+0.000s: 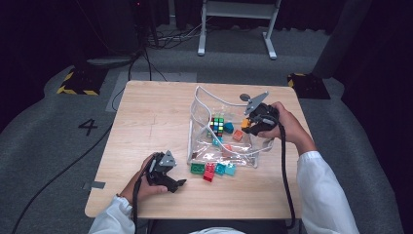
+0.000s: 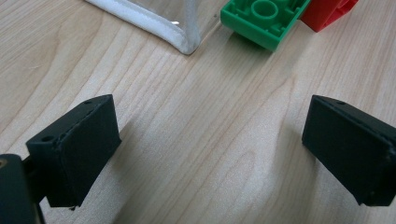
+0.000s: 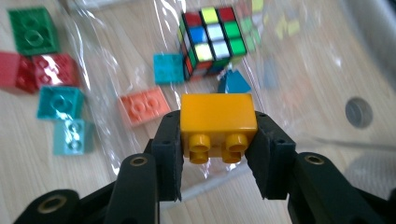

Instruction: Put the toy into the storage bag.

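My right gripper (image 3: 217, 154) is shut on a yellow brick (image 3: 218, 116), studs towards the camera, and holds it over the clear plastic bag (image 3: 299, 93). In the high view this gripper (image 1: 251, 125) hangs over the bag's right side (image 1: 199, 141). Inside the bag lie a colour puzzle cube (image 3: 212, 39), an orange brick (image 3: 142, 107) and teal bricks (image 3: 169, 68). My left gripper (image 2: 210, 149) rests open on the bare wood, nothing between its jaws, just short of the bag's white-edged corner (image 2: 182, 39). In the high view it (image 1: 174, 184) sits at the front left.
Loose bricks lie on the wooden table (image 1: 146, 117) in front of the bag: a green brick (image 1: 197, 168), a red brick (image 1: 209, 173) and two teal bricks (image 1: 225, 169). The green brick (image 2: 261, 21) and the red brick (image 2: 329, 11) lie close ahead of the left gripper.
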### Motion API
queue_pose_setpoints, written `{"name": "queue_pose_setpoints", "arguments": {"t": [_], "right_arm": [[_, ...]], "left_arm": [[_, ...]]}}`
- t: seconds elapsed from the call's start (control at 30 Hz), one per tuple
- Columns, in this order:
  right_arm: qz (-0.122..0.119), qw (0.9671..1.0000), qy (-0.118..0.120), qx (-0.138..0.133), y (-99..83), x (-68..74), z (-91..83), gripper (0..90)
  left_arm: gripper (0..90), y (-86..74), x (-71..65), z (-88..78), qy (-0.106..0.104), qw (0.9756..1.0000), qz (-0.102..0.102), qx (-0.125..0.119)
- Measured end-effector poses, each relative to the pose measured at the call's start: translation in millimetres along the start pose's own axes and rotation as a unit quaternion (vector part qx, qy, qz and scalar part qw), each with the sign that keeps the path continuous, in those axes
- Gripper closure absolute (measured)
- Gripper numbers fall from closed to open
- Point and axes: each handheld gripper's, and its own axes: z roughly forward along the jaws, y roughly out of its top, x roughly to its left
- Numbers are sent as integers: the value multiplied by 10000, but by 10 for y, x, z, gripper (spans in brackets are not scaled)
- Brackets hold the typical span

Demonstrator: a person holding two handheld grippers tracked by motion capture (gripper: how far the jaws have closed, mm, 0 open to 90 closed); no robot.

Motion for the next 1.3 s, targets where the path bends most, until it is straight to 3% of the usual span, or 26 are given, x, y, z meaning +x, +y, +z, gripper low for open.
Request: {"name": "queue_pose_setpoints", "arguments": {"t": [0.2,0.33,0.5,0.63,0.67,0.8,0.9,1.0,1.17,1.23,1.3], "right_arm": [[29,9980,-141,613,-179,-70,-23,590],[94,9975,-199,677,-263,-73,-79,590],[80,9990,-187,394,-305,-66,-118,578],[238,9995,-182,-19,-360,-53,-201,533],[250,9992,-161,-252,-387,-52,-231,521],[273,9975,-134,-644,-459,-16,-328,461],[589,9929,-301,-985,-534,37,-427,412],[741,9846,-492,-1502,-644,93,-569,370],[888,9752,-796,-1866,-818,209,-745,334],[1076,9690,-872,-2045,-886,262,-806,322],[1098,9647,-952,-2198,-973,310,-867,312]], "left_arm": [[41,0,0,0,0,10000,0,-1],[41,-1,-1,2,6,10000,-2,-10],[41,0,0,0,0,10000,0,-2],[41,0,0,0,0,10000,0,0],[41,0,1,1,-2,10000,2,-5],[41,0,0,0,-2,10000,-2,0],[41,0,0,1,-1,10000,1,-6],[41,0,0,0,0,10000,-2,-1],[41,0,0,0,0,10000,1,1],[41,0,0,0,-1,10000,2,2],[41,0,0,0,-1,10000,-1,1]]}}
